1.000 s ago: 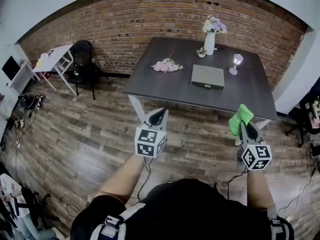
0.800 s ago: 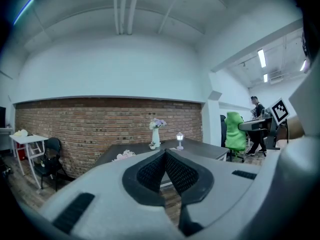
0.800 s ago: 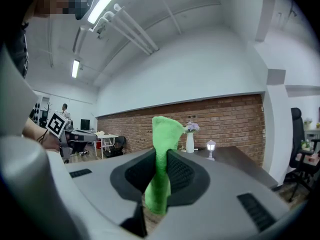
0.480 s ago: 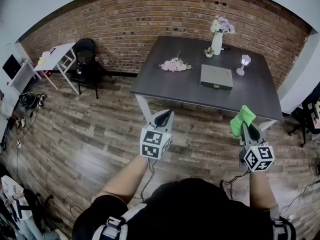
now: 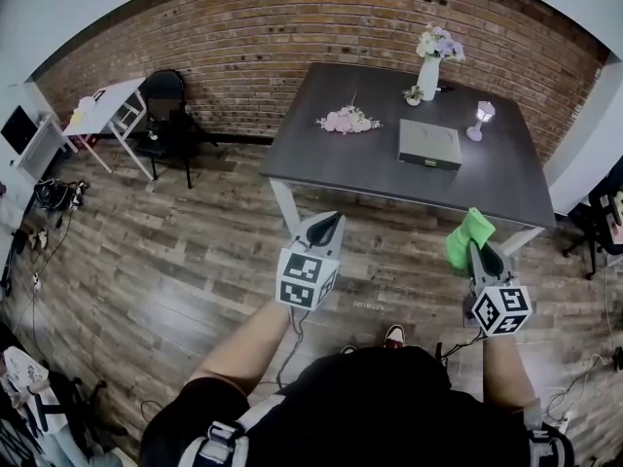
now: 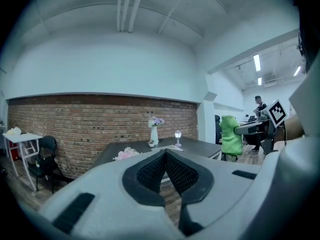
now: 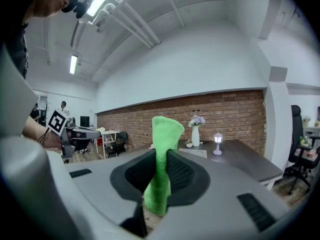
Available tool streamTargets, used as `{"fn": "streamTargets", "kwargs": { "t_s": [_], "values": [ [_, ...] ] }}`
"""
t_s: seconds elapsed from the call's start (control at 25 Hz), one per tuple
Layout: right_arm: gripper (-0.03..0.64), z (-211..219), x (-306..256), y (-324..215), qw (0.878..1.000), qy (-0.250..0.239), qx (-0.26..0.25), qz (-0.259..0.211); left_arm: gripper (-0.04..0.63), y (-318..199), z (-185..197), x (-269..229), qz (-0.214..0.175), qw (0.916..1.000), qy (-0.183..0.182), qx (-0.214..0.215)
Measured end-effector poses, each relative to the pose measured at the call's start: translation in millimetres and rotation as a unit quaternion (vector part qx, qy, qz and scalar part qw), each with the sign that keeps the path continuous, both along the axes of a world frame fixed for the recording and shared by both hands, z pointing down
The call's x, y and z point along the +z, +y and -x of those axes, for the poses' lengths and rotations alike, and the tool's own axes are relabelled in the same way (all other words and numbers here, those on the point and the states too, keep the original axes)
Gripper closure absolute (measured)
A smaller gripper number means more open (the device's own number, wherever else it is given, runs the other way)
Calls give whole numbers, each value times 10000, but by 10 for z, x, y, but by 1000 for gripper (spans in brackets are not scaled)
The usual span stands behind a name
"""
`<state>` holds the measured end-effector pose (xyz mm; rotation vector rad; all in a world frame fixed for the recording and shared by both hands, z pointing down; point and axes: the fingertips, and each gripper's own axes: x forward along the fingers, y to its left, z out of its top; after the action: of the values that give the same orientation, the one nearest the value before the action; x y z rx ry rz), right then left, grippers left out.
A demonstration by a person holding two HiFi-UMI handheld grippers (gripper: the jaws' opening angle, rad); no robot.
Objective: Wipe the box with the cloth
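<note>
My left gripper (image 5: pixel 336 219) and right gripper (image 5: pixel 477 250) are pale grey shells with black ribbed pads (image 6: pixel 149 173), each backed by a white cube (image 5: pixel 305 280) printed with black square markers. A thin black cable (image 5: pixel 288 343) runs from each, and I wear a black short-sleeved shirt (image 5: pixel 360 407) with white shoulder straps (image 5: pixel 219 436).

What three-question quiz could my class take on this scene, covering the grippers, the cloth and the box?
1. True or false: the left gripper is shut with nothing between its jaws.
2. Pick one: what does the right gripper hold? A, a sponge. B, the green cloth. C, a brush.
3. Fill in the blank: the box lies flat on the ____, and neither gripper touches it.

Key:
1. True.
2. B.
3. table.
</note>
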<state>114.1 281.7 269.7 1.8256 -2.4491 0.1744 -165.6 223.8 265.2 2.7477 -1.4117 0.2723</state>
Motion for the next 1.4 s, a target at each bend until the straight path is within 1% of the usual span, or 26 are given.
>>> {"fn": "streamTargets", "kwargs": {
  "t_s": [0.24, 0.48, 0.64, 0.84, 0.96, 1.16, 1.4],
  "values": [
    [561, 24, 30, -110, 9999, -105, -33, -1, 586, -96, 20, 89, 157, 9999, 2, -67],
    [561, -262, 157, -372, 9997, -216, -20, 112, 586, -351, -240, 142, 183, 9998, -33, -94],
    [560, -422, 194, -630, 9995, -264, -98, 139, 586, -586, -428, 148, 192, 9997, -90, -108],
    [561, -703, 326, -1067, 9991, -314, -148, 228, 586, -980, -732, 272, 272, 9994, -182, -132],
    [561, -897, 391, -1401, 9990, -298, -212, 271, 586, -1291, -910, 314, 279, 9992, -172, -217],
    [561, -1264, 258, -2040, 9990, -256, -327, 170, 586, -1825, -1266, 197, 170, 9992, -139, -325],
    [560, -1505, 232, -2573, 9976, -418, -522, 168, 586, -2221, -1511, 97, 135, 9983, -357, -429]
  ]
}}
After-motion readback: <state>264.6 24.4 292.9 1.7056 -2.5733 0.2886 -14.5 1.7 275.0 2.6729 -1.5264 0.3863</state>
